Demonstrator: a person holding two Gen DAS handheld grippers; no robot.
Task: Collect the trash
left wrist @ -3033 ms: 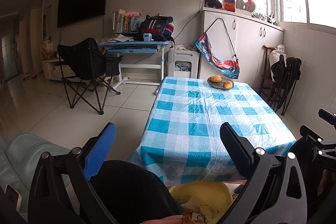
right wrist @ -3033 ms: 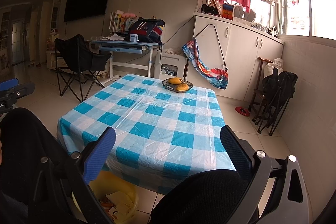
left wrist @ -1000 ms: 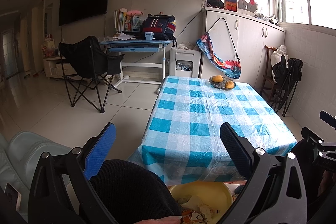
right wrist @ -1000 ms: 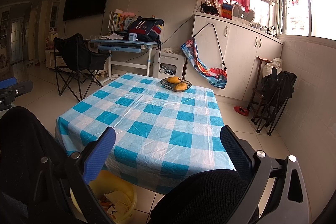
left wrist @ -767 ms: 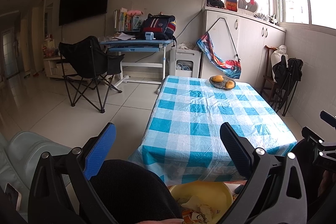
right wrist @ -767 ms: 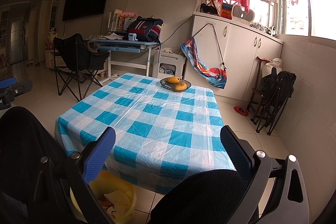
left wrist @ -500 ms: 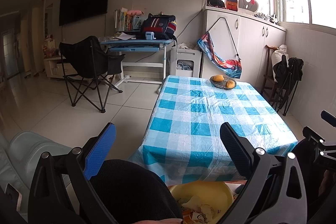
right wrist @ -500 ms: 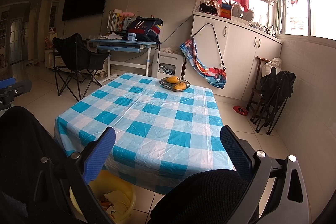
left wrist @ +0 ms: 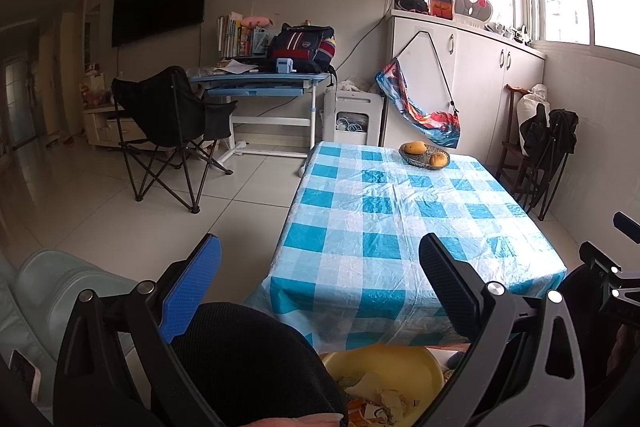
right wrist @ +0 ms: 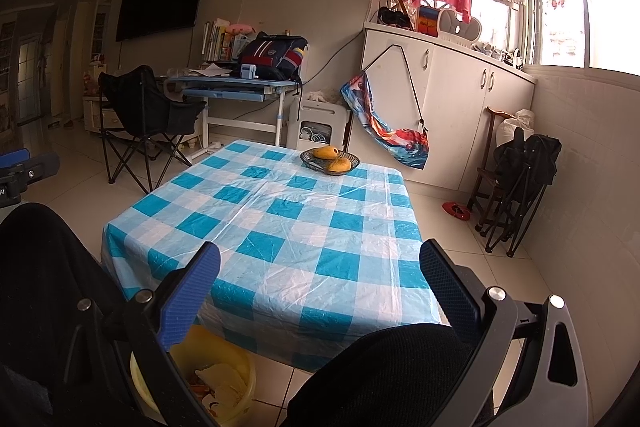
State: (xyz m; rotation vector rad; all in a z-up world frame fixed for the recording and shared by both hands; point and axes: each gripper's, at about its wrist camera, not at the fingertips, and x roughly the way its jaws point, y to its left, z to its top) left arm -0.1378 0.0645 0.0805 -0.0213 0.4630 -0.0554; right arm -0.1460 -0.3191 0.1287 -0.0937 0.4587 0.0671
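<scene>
- Left wrist view: our left tongs (left wrist: 320, 275) gape wide and empty; at bottom centre, the yellow bin (left wrist: 404, 367) holds crumpled paper scraps.
- Right wrist view: our right tongs (right wrist: 320, 275) spread wide, empty; the bin (right wrist: 240, 371) sits lower left, below the checkered counter (right wrist: 280, 219).

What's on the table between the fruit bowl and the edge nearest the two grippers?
Nothing: from the fruit bowl to the near edge, only bare checked tablecloth shows, clearest in the right wrist view. The yellow bin sits below that edge, on the floor.
</scene>
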